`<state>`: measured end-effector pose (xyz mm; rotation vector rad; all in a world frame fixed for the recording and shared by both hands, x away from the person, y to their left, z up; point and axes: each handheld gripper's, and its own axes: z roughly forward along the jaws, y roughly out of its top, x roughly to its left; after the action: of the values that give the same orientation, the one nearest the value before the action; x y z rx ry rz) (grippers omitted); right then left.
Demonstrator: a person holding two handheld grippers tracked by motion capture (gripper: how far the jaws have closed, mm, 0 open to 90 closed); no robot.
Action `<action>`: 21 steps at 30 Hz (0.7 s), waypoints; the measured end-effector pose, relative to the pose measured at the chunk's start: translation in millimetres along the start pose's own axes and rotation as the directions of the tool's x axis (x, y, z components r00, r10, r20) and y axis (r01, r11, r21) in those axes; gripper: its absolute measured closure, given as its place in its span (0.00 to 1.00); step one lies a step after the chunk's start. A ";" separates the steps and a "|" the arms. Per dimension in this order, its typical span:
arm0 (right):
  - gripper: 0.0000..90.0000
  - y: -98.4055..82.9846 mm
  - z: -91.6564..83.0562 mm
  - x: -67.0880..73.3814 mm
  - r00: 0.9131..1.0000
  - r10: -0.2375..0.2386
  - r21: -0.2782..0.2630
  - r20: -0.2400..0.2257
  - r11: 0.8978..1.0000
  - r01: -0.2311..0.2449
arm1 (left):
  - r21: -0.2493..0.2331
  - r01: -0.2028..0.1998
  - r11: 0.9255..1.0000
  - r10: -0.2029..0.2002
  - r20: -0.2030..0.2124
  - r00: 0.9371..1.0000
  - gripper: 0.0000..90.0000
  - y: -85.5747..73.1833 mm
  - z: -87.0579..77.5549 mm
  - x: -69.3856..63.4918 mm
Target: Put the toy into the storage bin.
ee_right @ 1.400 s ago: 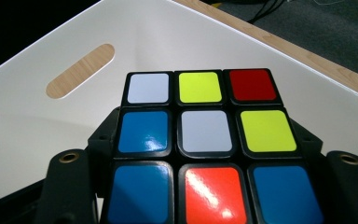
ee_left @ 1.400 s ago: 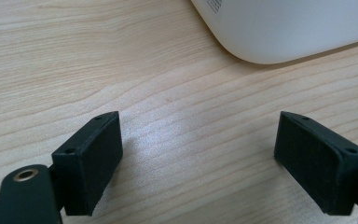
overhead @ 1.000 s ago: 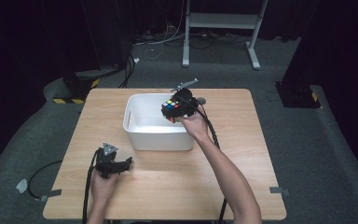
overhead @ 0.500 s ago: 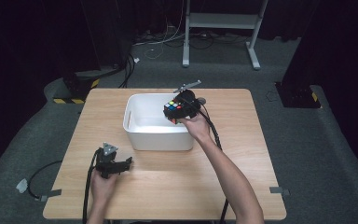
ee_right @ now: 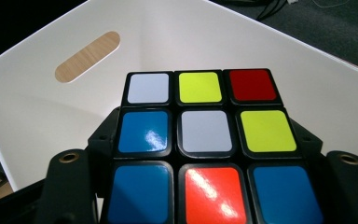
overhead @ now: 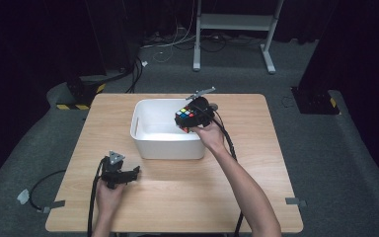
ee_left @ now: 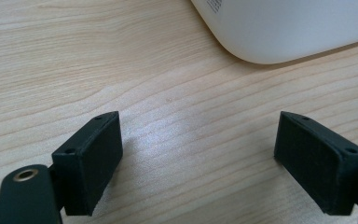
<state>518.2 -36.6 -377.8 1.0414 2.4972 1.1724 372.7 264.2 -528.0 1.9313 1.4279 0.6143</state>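
At the left of the high view, the left gripper (overhead: 134,172) is resting low on the pale wooden table (overhead: 256,168), a hand wrapped round its black body and a grey three-cornered plate sitting on top. In the left gripper view its jaws are standing wide apart with nothing between them, their flat pads (ee_left: 91,161) showing a matte, blocky face above the fine straight grain of the wood. Just beyond them the smooth rounded corner of the white plastic bin (ee_left: 284,28) is curving into sight.

Moving right, the bin (overhead: 143,126) is sitting mid-table, rectangular, soft-cornered, with a slot handle cut in its end wall. Over its right part the right gripper (overhead: 187,121) is pinching a puzzle cube (ee_right: 200,144), which is hanging above the bin's open inside. The cube's glossy square stickers, white, yellow, red, blue and orange, are catching the light inside black plastic borders.
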 end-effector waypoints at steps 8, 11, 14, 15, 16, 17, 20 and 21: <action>0.37 -3.2 -2.2 0.3 1.000 0.001 -0.005 -0.007 1.000 -0.001 | -0.001 0.000 1.000 0.000 0.000 1.000 0.17 0.0 0.1 0.0; 0.37 -4.8 -2.9 -0.1 1.000 0.003 -0.008 -0.007 1.000 -0.003 | -0.001 0.000 1.000 0.000 0.000 1.000 0.17 0.0 0.1 0.0; 0.37 -6.4 -3.6 -1.0 1.000 0.003 -0.009 -0.011 1.000 -0.003 | 0.000 0.000 1.000 0.000 0.000 1.000 0.17 0.0 0.0 0.0; 0.37 -6.9 -4.0 -1.1 1.000 0.005 -0.010 -0.012 1.000 -0.005 | -0.001 0.000 1.000 0.000 0.000 1.000 0.17 0.0 0.0 0.0; 0.37 -7.4 -4.4 -1.2 1.000 0.007 -0.011 -0.012 1.000 -0.007 | 0.000 0.000 1.000 0.000 0.000 1.000 0.17 0.0 0.0 0.0; 0.37 -8.0 -4.7 -1.3 1.000 0.008 -0.014 -0.011 1.000 -0.008 | 0.000 0.000 1.000 0.000 0.000 1.000 0.17 0.0 0.0 0.0; 0.37 -9.2 -5.2 -1.9 1.000 0.006 -0.010 -0.012 1.000 -0.006 | -0.001 0.001 1.000 -0.001 0.000 1.000 0.17 0.0 0.1 0.0; 0.37 -9.4 -5.5 -2.0 1.000 0.006 -0.010 -0.012 1.000 -0.006 | -0.001 0.001 1.000 -0.001 0.000 1.000 0.17 0.0 0.1 0.0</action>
<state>512.3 -45.3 -381.3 1.0438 2.4962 1.1949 372.7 264.2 -528.0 1.9303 1.4279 0.6143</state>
